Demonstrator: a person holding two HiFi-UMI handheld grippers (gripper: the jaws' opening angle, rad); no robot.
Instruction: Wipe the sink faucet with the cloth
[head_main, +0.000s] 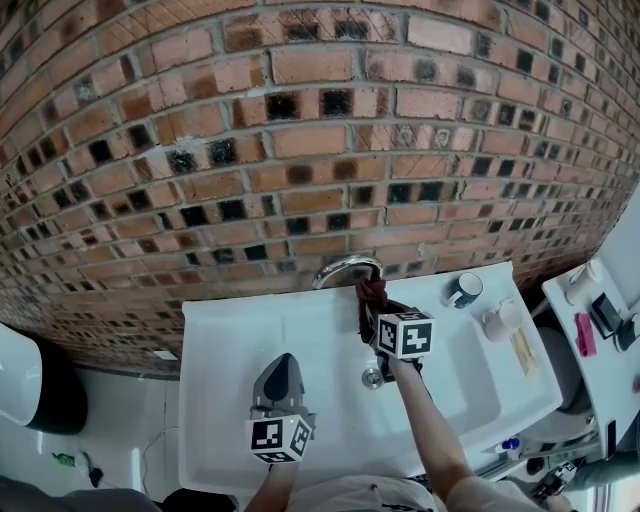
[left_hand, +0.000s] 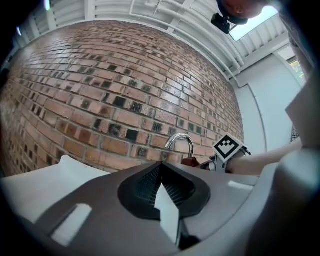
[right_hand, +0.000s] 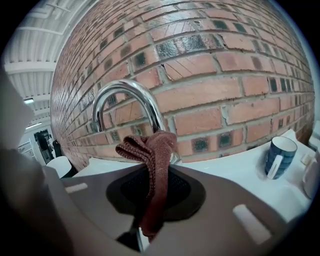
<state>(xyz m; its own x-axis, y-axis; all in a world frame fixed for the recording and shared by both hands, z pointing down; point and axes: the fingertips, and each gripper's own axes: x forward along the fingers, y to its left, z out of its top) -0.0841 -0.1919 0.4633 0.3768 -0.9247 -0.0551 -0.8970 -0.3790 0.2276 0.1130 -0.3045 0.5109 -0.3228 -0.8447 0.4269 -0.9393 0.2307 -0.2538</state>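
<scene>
While right hand-held gripper (head_main: 374, 312) pinches cloth (right_hand: 152, 150) at faucet (head_main: 340, 268) — left hand-held gripper (head_main: 283, 364) pressed together over sink (head_main: 228, 350).

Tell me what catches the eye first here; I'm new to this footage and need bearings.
The red-brown brick wall fills the background above a white sink. At its centre, the right gripper holds a reddish-brown cloth at the curved chrome faucet. The left gripper hangs shut and empty over the sink's front left.
</scene>
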